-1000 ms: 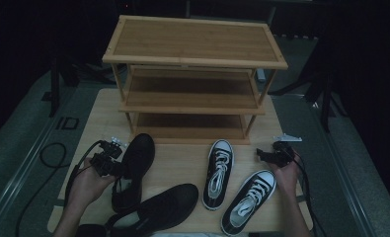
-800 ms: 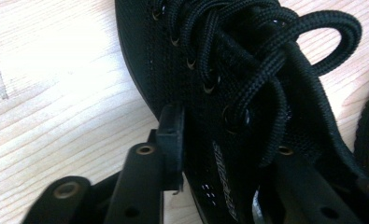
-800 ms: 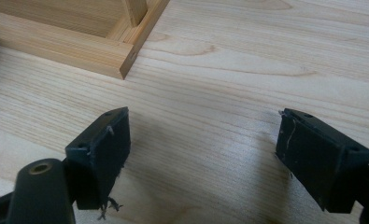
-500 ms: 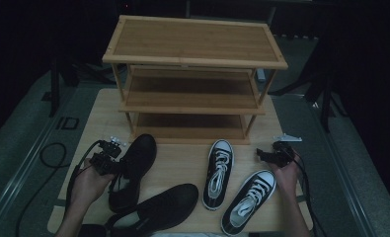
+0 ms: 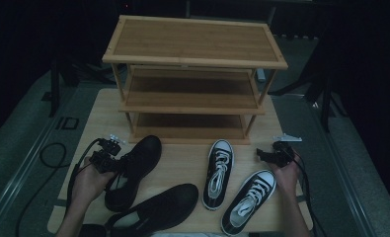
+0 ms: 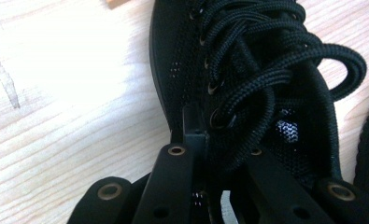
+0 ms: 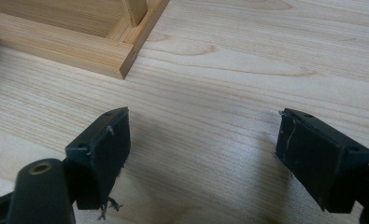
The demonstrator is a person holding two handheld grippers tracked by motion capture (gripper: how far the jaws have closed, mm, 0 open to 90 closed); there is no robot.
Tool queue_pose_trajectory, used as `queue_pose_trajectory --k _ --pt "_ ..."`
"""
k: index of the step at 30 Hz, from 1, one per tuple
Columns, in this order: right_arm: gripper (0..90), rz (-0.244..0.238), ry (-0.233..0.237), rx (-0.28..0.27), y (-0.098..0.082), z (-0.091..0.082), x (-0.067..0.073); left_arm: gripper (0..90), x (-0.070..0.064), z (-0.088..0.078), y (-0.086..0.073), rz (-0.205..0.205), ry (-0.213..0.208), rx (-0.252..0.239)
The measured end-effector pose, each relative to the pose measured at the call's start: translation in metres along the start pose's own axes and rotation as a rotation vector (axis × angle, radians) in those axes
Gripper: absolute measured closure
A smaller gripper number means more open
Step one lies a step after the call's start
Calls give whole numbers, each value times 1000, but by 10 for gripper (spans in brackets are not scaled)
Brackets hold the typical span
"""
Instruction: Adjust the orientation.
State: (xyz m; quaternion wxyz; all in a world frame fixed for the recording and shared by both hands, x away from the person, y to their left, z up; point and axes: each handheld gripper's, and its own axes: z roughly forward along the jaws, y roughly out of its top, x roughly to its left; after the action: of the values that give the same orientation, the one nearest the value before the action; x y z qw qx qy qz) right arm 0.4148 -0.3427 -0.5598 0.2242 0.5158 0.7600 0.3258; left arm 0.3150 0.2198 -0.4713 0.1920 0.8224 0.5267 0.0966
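Note:
A black lace-up shoe (image 5: 136, 168) lies on the wooden table (image 5: 182, 160), toe toward the shelf rack. My left gripper (image 5: 116, 162) is shut on its left side near the lacing. In the left gripper view the jaws (image 6: 215, 140) pinch the black shoe (image 6: 247, 70) at the eyelet edge, one tip outside and the other hidden under the laces. My right gripper (image 5: 264, 155) hovers open at the right, just past two black-and-white sneakers (image 5: 218, 173). Its pads (image 7: 102, 144) stand wide apart over bare table, and my right gripper (image 7: 210, 149) holds nothing.
A three-tier wooden shoe rack (image 5: 192, 44) stands at the back of the table; its lower corner (image 7: 126, 56) lies ahead of the right gripper. A second black shoe (image 5: 158, 207) lies near the front edge, and the other sneaker (image 5: 247, 200) beside it. Cables trail off both sides.

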Motion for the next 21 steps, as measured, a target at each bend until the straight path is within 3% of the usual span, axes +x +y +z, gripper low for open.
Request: queue_pose_trajectory --k 21 --pt "175 1 1 0 0 0 0 886 -13 5 24 36 -12 -17"
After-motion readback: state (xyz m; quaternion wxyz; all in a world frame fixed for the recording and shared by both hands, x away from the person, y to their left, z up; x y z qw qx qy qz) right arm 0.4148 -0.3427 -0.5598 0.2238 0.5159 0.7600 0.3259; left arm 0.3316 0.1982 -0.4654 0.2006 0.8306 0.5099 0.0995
